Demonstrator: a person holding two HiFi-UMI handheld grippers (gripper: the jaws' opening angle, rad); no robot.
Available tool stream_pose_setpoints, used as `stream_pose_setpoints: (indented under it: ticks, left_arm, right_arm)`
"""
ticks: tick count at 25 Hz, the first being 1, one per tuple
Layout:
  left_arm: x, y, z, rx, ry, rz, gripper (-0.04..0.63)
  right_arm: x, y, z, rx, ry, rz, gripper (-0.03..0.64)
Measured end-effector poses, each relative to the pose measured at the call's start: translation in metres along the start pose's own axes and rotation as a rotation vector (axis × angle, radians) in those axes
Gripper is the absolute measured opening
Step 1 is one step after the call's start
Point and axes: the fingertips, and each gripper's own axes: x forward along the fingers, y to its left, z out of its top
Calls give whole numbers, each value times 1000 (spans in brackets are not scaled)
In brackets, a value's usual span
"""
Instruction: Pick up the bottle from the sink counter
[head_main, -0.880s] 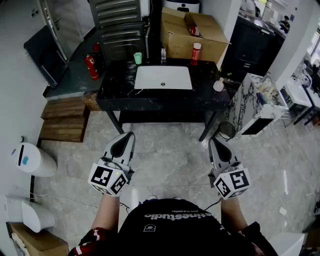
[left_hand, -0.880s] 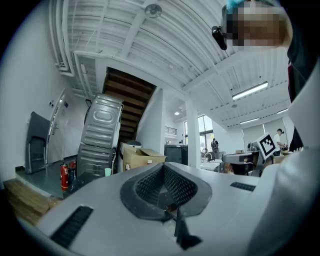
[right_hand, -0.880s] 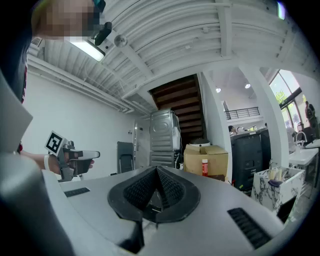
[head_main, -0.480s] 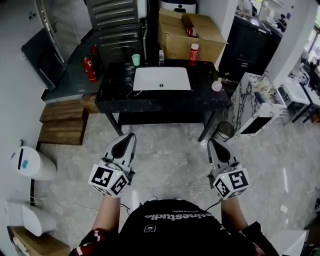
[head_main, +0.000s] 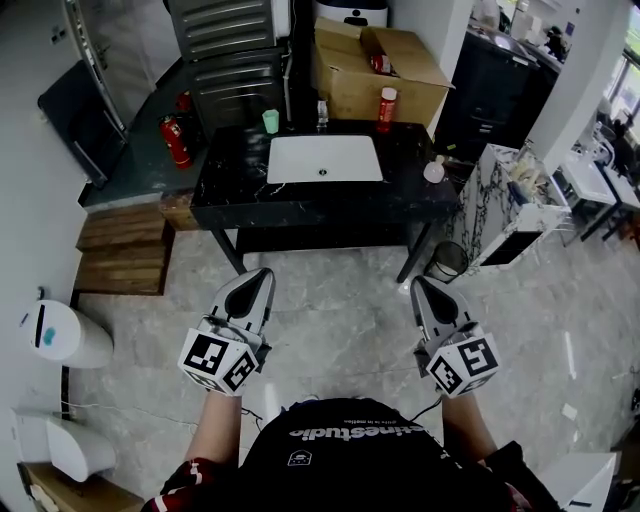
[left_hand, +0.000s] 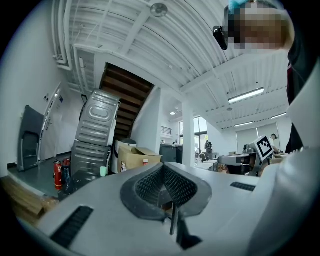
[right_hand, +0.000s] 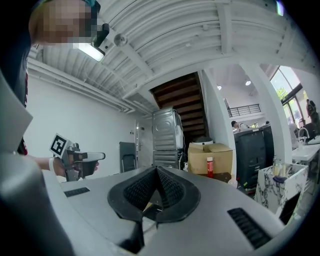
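Observation:
A red bottle with a white cap (head_main: 386, 108) stands at the back right of the black sink counter (head_main: 230, 180), in front of a cardboard box. It also shows far off as the red bottle (left_hand: 145, 162) and the red bottle (right_hand: 209, 167) in the two gripper views. A small clear bottle (head_main: 322, 110) stands behind the white basin (head_main: 325, 158). A round pink bottle (head_main: 434, 171) sits near the counter's right end. My left gripper (head_main: 262, 273) and right gripper (head_main: 417, 284) hover over the floor, well short of the counter. Both are shut and hold nothing.
A green cup (head_main: 270, 121) stands at the counter's back left. Red fire extinguishers (head_main: 177, 140) stand left of the counter, wooden steps (head_main: 125, 245) below them. A marble-patterned cabinet (head_main: 510, 215) and a small bin (head_main: 446, 262) are on the right. A cardboard box (head_main: 375, 65) sits behind the counter.
The counter has drifted slightly up and left in the head view. Both grippers keep their places and stay shut.

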Motion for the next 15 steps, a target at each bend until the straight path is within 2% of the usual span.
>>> stream_pose_setpoints:
  ticks: [9, 15]
  left_arm:
    - [-8, 41, -5, -16, -5, -35, 14]
    - [20, 61, -17, -35, -1, -55, 14]
  right_arm:
    - [30, 25, -4, 10, 1, -33, 37]
    - [47, 8, -18, 19, 34, -61, 37]
